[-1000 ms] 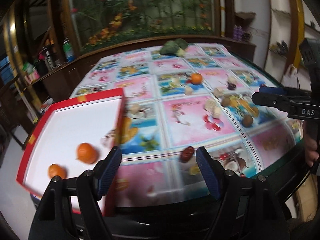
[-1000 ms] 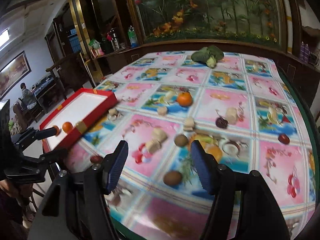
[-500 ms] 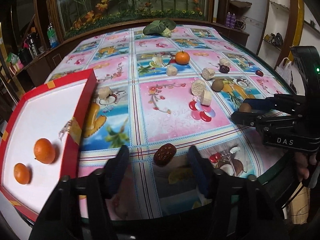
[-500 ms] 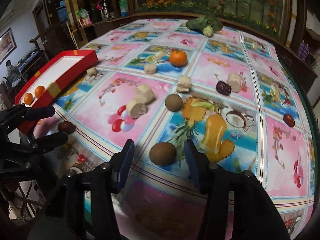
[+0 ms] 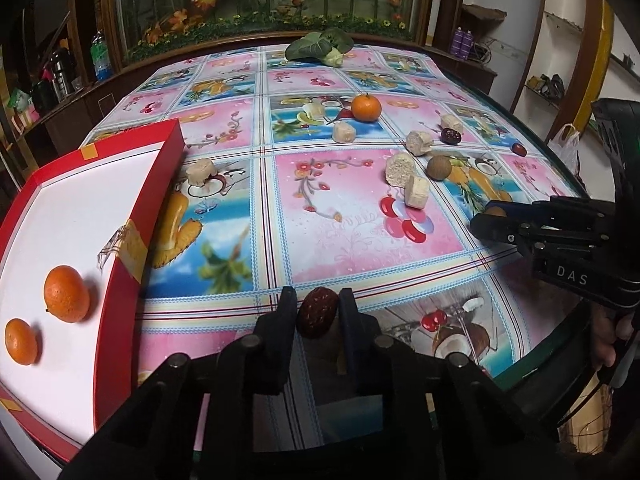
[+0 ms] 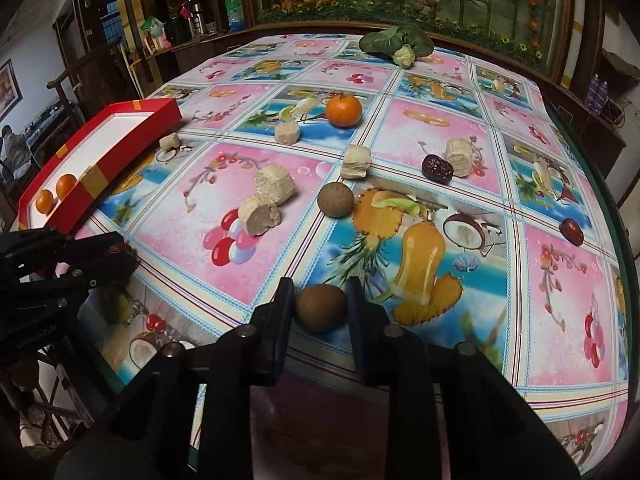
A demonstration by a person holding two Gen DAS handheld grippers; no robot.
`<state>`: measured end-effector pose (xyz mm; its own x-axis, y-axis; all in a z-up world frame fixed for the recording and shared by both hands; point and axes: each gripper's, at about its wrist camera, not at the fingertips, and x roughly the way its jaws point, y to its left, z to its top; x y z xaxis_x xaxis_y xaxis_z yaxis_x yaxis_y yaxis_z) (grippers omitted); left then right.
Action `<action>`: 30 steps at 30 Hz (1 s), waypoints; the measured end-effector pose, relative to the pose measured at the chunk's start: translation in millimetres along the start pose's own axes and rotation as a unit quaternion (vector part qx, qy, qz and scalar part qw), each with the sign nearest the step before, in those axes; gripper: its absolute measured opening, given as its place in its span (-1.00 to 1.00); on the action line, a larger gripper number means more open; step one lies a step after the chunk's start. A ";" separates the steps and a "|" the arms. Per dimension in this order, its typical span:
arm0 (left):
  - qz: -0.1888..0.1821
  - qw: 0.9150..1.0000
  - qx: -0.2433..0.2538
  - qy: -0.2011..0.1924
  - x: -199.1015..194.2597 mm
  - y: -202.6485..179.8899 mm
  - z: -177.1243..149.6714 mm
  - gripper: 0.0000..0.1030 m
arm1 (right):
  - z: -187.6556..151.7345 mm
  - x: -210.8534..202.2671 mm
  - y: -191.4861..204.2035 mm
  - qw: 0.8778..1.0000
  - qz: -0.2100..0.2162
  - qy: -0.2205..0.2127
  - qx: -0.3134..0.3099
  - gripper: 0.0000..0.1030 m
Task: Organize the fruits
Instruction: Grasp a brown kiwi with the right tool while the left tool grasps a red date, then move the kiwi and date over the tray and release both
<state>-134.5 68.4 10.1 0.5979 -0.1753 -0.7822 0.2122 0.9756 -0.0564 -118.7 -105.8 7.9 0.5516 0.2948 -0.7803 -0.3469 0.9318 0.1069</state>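
the left gripper (image 5: pixel 318 312) is closing its fingers (image 5: pixel 286 312) on a dark red date (image 5: pixel 317 312), which sits between them with both pads against its sides, near the front edge of the surface (image 5: pixel 340 220). the right gripper (image 6: pixel 320 308) is closing its fingers (image 6: pixel 285 308) in the same way on a round brown fruit (image 6: pixel 321 307), also pressed from both sides and resting low on the patterned cloth at the near edge.

just to the left of the left gripper stands a red box (image 5: pixel 132 248) with a white inside, its corner hanging past the surface edge. two oranges (image 5: pixel 66 294) lie in it, close together but apart. a third orange (image 6: pixel 343 110) sits far out on the surface, well apart from both grippers.

between it and the grippers lie several pale cut chunks (image 6: pixel 260 214), two of them touching. a second round brown fruit (image 6: pixel 335 199) rests beyond the right gripper, near one chunk. another date (image 6: pixel 437 168) lies just beside a chunk further right, and a small dark red fruit (image 6: pixel 572 231) sits alone toward the right edge. a leafy green vegetable (image 6: pixel 396 46) lies at the far end.

in the left wrist view the right gripper shows at the right edge, with a bit of the brown fruit at its tips and a hand (image 5: pixel 612 340) behind it.
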 end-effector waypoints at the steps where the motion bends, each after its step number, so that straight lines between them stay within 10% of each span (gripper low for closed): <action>1: -0.003 1.000 -0.005 -0.001 -0.8 1.6 0.4 -0.62 | 0.5 -0.3 -0.5 1.000 0.004 -0.001 0.004 -0.45; 11: 0.017 0.996 -0.047 -0.074 -52.8 28.9 9.8 -0.62 | 22.3 -4.9 42.6 0.997 0.071 -0.035 0.002 -0.45; 17: 0.097 0.983 -0.090 -0.131 -97.4 78.3 10.6 -0.62 | 53.1 -5.1 104.0 0.990 0.126 -0.063 -0.033 -0.45; 30: 0.190 0.968 -0.131 -0.094 -82.7 138.6 -19.0 -0.62 | 60.1 13.1 230.5 0.967 0.212 -0.050 -0.129 -0.45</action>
<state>-169.3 220.6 55.2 0.7296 0.2067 -0.6519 -0.2398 0.9700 0.0391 -145.8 125.6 59.4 0.3837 0.6701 -0.6354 -0.7287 0.6424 0.2374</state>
